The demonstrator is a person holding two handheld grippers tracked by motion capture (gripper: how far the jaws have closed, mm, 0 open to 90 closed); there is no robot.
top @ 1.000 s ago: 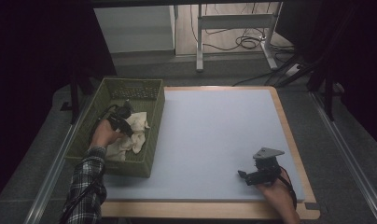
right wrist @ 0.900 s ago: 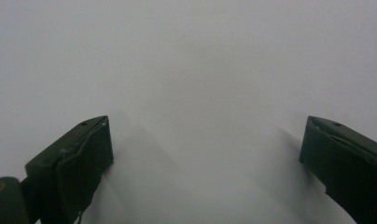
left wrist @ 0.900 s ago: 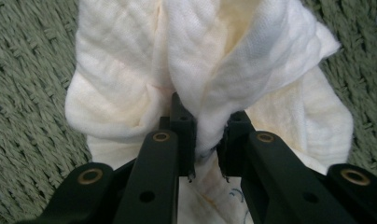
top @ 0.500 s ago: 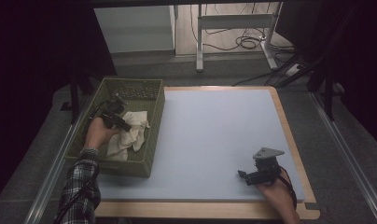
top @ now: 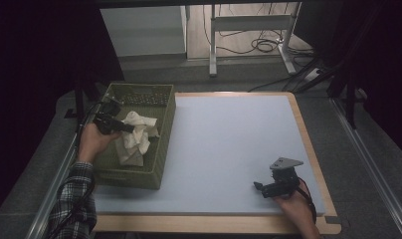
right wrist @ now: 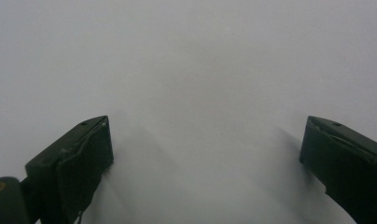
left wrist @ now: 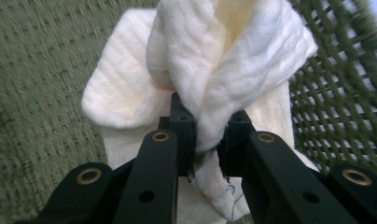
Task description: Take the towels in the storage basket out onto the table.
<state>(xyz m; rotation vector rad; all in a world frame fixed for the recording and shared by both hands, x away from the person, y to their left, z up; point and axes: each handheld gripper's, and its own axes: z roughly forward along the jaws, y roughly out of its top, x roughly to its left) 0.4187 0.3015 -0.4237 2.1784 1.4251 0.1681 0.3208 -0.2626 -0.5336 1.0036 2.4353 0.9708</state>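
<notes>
White cloth (left wrist: 224, 70) you are pinching in the left fingers (left wrist: 184, 135) is risking snagging the basket (top: 164, 144); right fingers (right wrist: 84, 154) are spread.

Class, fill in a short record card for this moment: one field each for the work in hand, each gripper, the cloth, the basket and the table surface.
Work in hand: lifting a cloth out of a basket
Left gripper: jaws pinched on a fold of the white cloth, over the basket
Right gripper: jaws wide apart, nothing between them, low over the mat near the table's front right
White cloth: crumpled, partly raised, its lower part hanging inside the basket
Green basket: woven, at the table's left edge
Pale blue mat: covers the wooden-edged table
</notes>
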